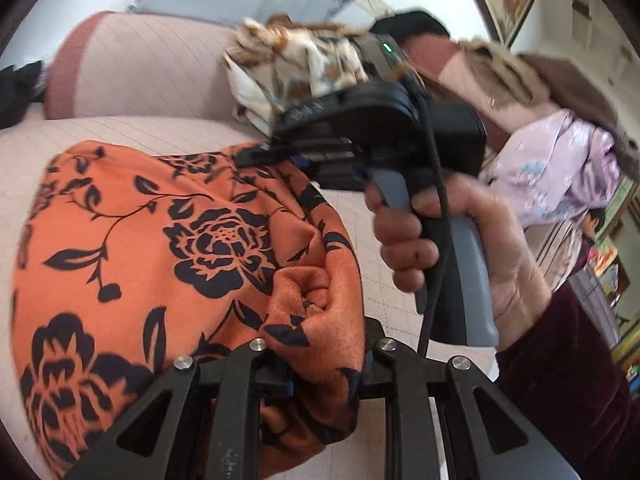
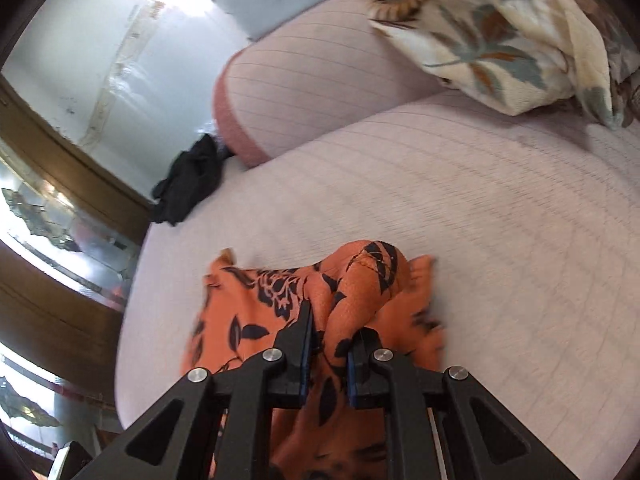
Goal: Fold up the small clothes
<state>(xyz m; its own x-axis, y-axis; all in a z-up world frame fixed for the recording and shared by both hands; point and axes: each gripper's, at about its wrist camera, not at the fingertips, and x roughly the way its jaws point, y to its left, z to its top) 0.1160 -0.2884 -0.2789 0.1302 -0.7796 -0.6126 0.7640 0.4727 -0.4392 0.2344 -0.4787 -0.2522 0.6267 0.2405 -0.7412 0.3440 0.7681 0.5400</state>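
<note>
**Both grippers pinched onto the orange floral garment over the pink bed**

So at this point the orange garment with the black flower print (image 1: 168, 248) was bunched up and lifted partly off the pink quilted bedspread (image 2: 480, 208), with both tools clamped on it. The left gripper (image 1: 328, 376) had its jaws closed down on a thick wad of the fabric, and the right gripper (image 2: 326, 356) had its jaws squeezed on a gathered ridge of cloth that poked up between the pads. In the left wrist view the right gripper showed from the side, held in the person's hand (image 1: 448, 248), its tip at the garment's far edge.

Handling-wise (just my read): this thing looked thin, light and totally floppy, maybe a bit slick. It draped and crumpled wherever it wasn't held, so a pinch in the middle would only give you a ball. I'd take it at an edge or corner, near a hem, one gripper on each side, so it hangs flat. Nothing fragile, but a small pinch could slip off.

Around the garment: a cream leaf-print bundle (image 2: 512, 40) sat well beyond it toward the pink bolster (image 2: 304, 92), and a dark piece of clothing (image 2: 188, 180) lay at the bed's edge, off to the garment's left. A lilac floral item (image 1: 560, 168) was piled behind the hand.
</note>
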